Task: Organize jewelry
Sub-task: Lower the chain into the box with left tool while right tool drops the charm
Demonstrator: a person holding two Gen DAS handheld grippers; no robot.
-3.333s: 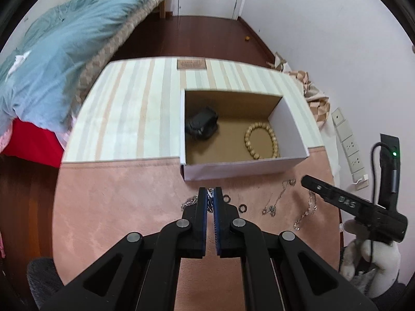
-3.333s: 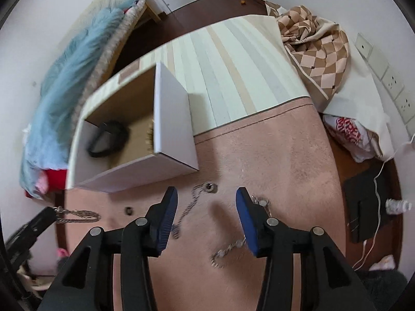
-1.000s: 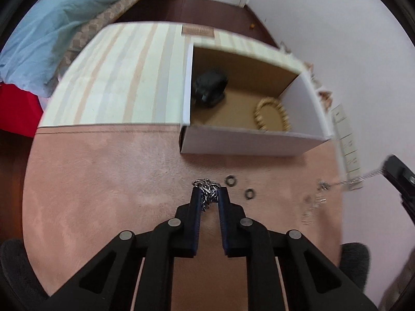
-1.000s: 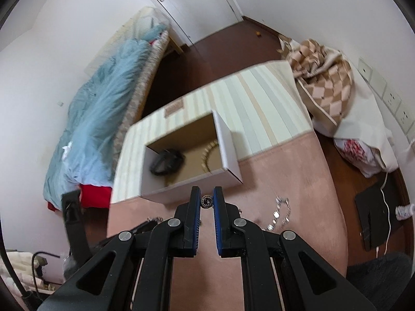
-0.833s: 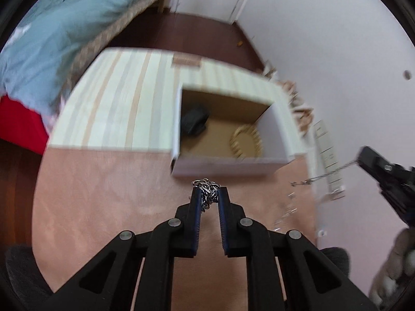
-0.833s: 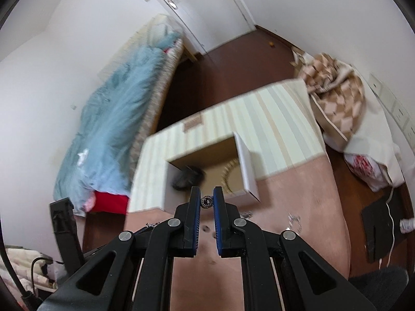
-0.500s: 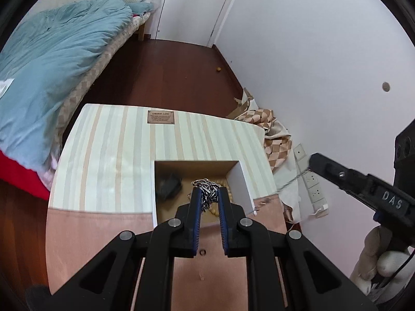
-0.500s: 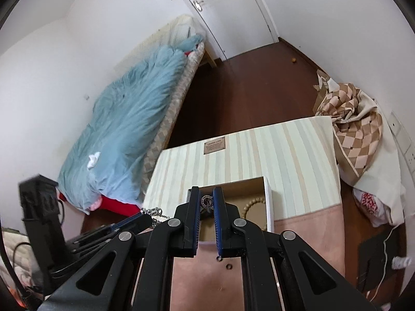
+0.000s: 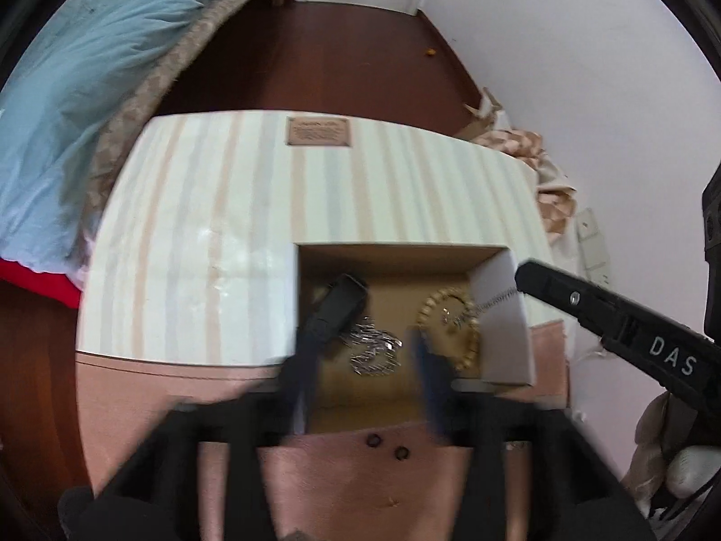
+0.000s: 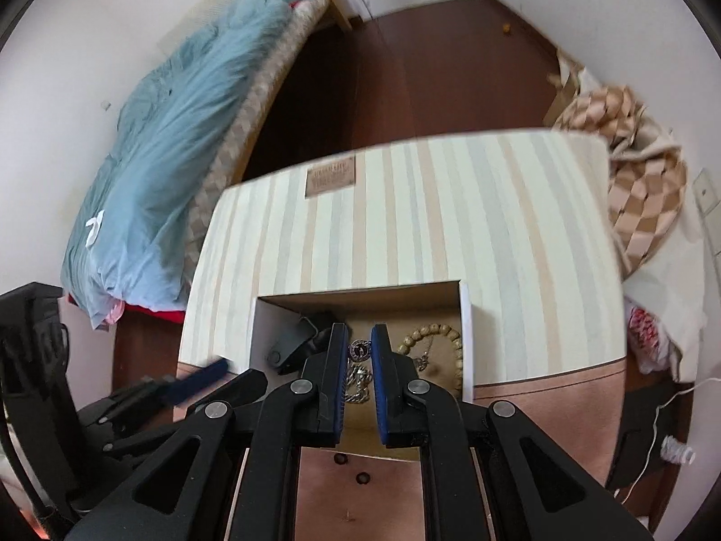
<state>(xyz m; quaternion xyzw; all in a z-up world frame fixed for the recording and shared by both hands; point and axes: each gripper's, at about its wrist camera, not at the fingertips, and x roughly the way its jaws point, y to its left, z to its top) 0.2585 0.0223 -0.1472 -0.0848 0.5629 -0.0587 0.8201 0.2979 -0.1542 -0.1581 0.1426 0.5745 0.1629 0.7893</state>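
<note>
Left claw [image 9: 365,360]: motion-blurred, fingers spread wide apart, nothing between them. Directly ahead of the gap, a heap of silver chain [image 9: 374,351] lying loose on the cardboard floor of the open box [image 9: 504,342]. Just left of that heap, a black object [image 9: 338,306] inside the same box; to the right, a ring of pale wooden beads [image 9: 450,333] near the box's white right wall. Below the claw, on the near side of the box, two small dark rings [image 9: 387,446] side by side on the pink worktop [image 9: 135,410].

Right claw [image 10: 359,351]: fingers nearly together, pinching a small round pendant [image 10: 359,350] between the blue pads [image 10: 381,383]. From the left wrist view, a thin chain [image 9: 491,302] hanging from this claw's tip and trailing down onto the bead bracelet in the box. Beneath the fingers in the right wrist view, the silver chain pile, with the beads just to the right and the black object just to the left. Closer in, under the claw, the two dark rings on the pink worktop.

Beyond the box, a striped cloth [image 10: 428,225] covering the far part of the worktop; farther left, a bed [image 10: 180,144] with a blue quilt; farther right, a checked fabric bundle [image 10: 640,194] on the floor.
</note>
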